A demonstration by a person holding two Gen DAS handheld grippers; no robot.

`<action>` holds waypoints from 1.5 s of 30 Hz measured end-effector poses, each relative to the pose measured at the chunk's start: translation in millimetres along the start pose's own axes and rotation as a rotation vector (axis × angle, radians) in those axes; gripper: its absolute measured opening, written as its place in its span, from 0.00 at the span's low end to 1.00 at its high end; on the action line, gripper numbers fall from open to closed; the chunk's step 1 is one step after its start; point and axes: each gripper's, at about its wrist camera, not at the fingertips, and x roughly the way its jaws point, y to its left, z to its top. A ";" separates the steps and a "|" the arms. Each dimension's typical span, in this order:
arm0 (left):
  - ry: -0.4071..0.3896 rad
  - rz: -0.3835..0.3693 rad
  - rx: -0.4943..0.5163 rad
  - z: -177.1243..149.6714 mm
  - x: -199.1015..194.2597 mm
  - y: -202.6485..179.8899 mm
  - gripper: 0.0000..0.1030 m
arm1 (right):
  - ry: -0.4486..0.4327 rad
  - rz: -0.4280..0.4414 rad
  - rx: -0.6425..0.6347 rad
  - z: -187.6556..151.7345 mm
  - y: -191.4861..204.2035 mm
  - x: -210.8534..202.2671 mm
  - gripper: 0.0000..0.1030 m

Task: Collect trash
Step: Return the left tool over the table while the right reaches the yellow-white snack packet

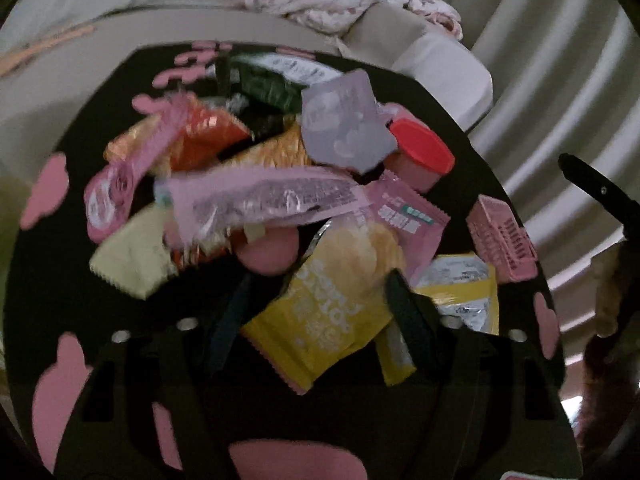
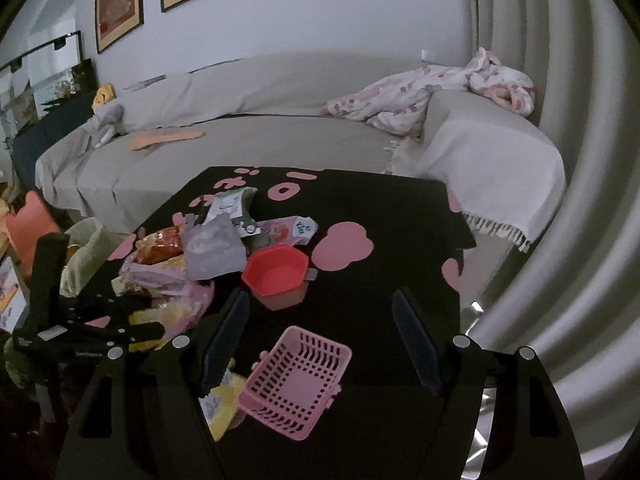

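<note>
A heap of snack wrappers (image 1: 260, 200) lies on a black table with pink clouds (image 1: 56, 272). My left gripper (image 1: 316, 300) hangs over the heap, jaws open around a yellow chip packet (image 1: 332, 304); whether it grips is unclear. A red plastic cup (image 1: 420, 152) and a small pink basket (image 1: 502, 240) lie to the right. In the right wrist view my right gripper (image 2: 320, 336) is open and empty above the pink basket (image 2: 296, 384). The red cup (image 2: 276, 272) and the wrapper heap (image 2: 188, 264) lie ahead and left. The left gripper (image 2: 64, 320) shows at the left.
A grey sofa (image 2: 248, 140) with a floral blanket (image 2: 432, 96) stands behind the table. A white throw (image 2: 492, 172) covers the sofa arm. Pale curtains (image 2: 560, 240) hang at the right. A yellowish bag (image 2: 84, 256) sits by the table's left edge.
</note>
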 end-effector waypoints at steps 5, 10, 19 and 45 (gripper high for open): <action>0.027 0.040 0.013 -24.2 -18.8 3.4 0.14 | 0.040 0.084 -0.039 -4.9 20.1 9.1 0.69; -0.002 0.113 -0.011 -54.1 -51.3 19.9 0.13 | 0.111 0.227 -0.129 -17.4 64.3 26.5 0.69; -0.092 0.104 -0.120 -70.0 -93.5 51.8 0.35 | 0.218 0.284 -0.270 -45.7 124.2 66.2 0.69; -0.144 0.108 -0.098 -68.8 -105.8 44.4 0.51 | 0.343 0.415 -0.358 -75.1 120.1 57.2 0.41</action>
